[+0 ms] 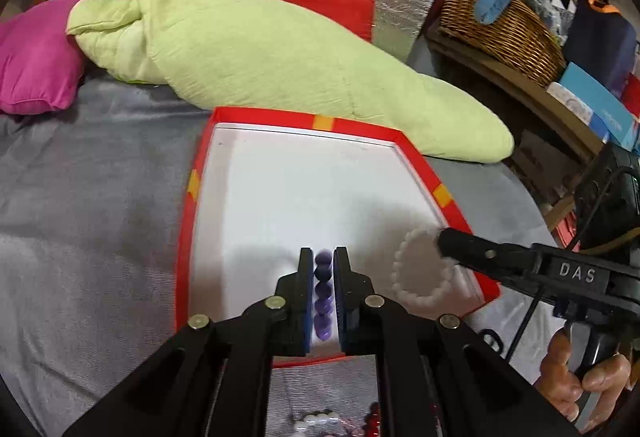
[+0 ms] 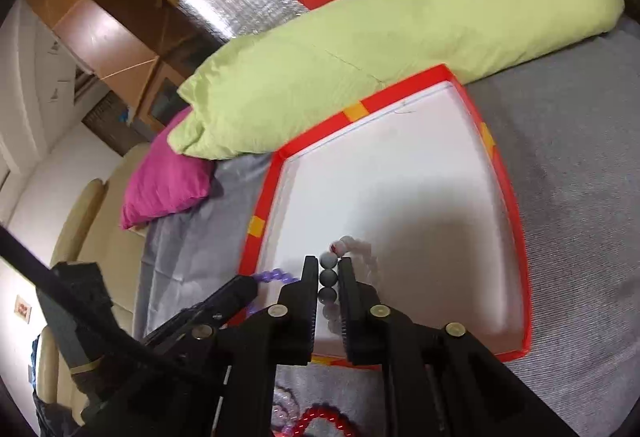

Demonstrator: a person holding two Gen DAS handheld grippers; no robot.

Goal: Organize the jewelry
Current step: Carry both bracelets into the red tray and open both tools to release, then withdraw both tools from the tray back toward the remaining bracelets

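A shallow box with a red rim [image 1: 424,161] and white inside lies on the grey bedspread; it also shows in the right wrist view [image 2: 516,221]. My left gripper [image 1: 323,257] is shut on a purple bead bracelet [image 1: 323,293] above the box's near end. My right gripper [image 2: 329,263] is shut on a white-grey bead bracelet [image 2: 329,279], which hangs in a loop over the box's near right part [image 1: 416,269]. In the right wrist view the left gripper [image 2: 256,283] holds purple beads [image 2: 276,275] at the box's left edge.
More beaded jewelry lies on the bedspread below the grippers: white beads [image 1: 316,419], red beads [image 2: 320,417]. A green quilt [image 1: 260,49] and a pink pillow [image 1: 32,57] lie behind the box. A wicker basket [image 1: 500,25] stands on a bench to the right.
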